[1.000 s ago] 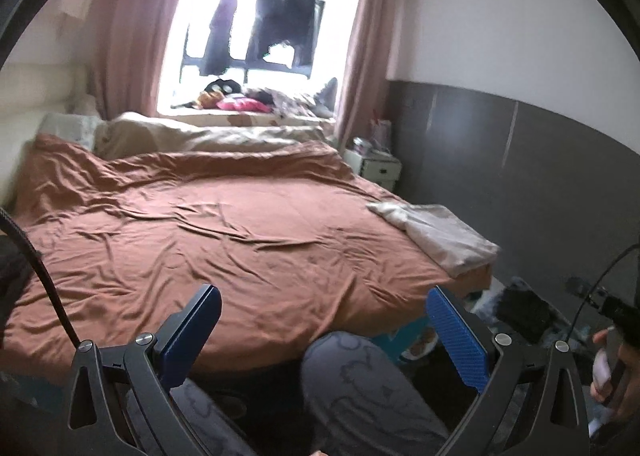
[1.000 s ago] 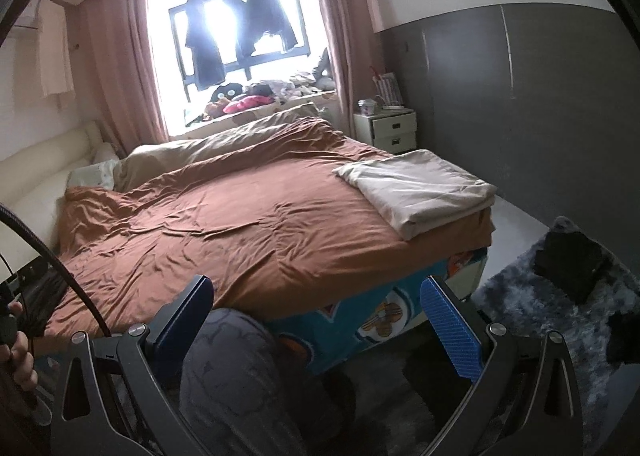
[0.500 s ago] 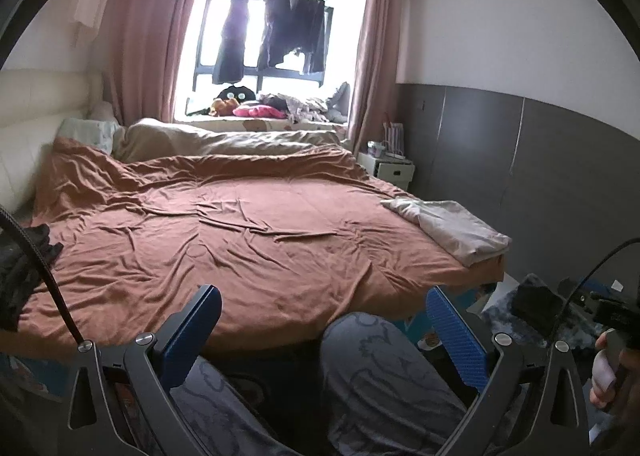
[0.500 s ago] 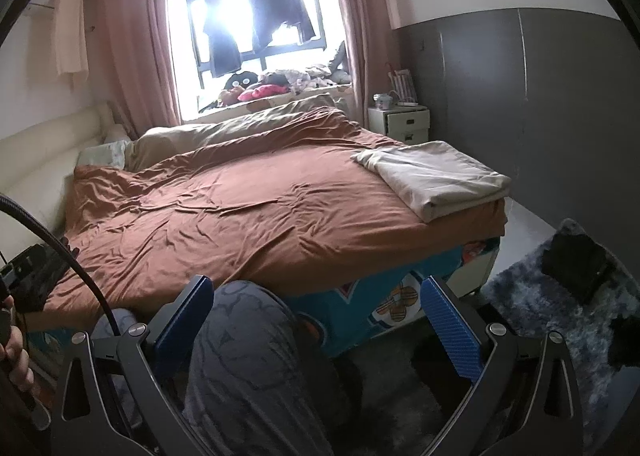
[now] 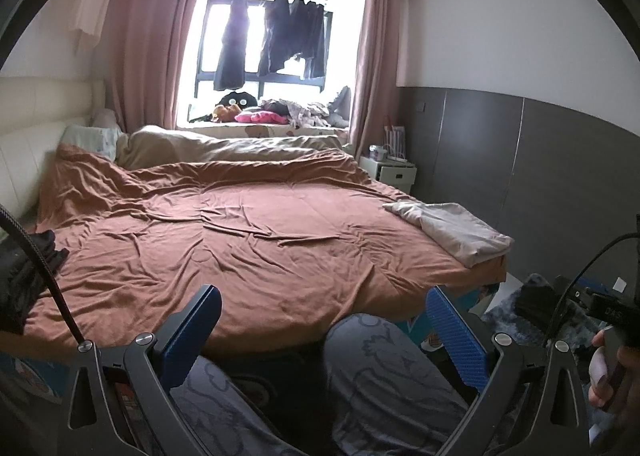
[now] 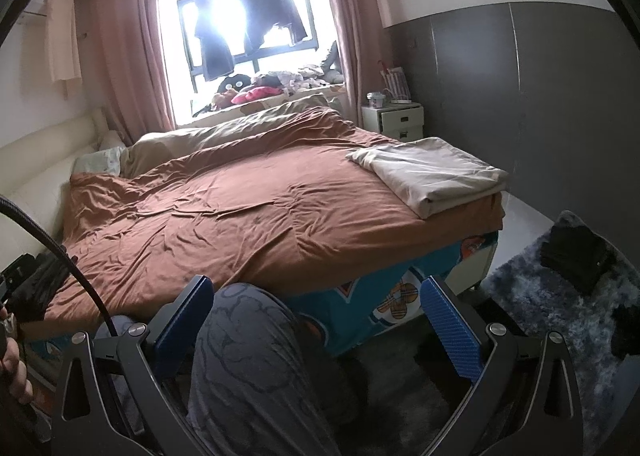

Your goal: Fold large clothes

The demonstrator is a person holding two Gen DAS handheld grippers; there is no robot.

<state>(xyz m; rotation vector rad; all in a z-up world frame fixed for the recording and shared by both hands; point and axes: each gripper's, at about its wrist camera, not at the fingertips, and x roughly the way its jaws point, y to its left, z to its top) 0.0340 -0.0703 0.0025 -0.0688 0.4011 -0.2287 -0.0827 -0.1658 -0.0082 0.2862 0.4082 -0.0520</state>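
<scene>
Both grippers empty before the bed

Left gripper (image 5: 324, 332) and right gripper (image 6: 316, 320) spread wide, pinching nothing; folded beige cloth (image 6: 430, 172) at two o'clock on the brown duvet (image 6: 240, 212); dark garment (image 5: 28, 268) at nine o'clock.

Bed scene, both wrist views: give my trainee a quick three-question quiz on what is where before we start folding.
1. True or false: the left gripper is shut on cloth.
2. Where does the folded beige cloth lie? A) the near right corner of the bed, on the brown cover B) the windowsill C) the rug
3. Fill in: the dark garment off the bed lies on the grey ____.

Key: 1 false, its jaws stand wide apart and empty, as do those of the right gripper; 2 A; 3 rug.
</scene>
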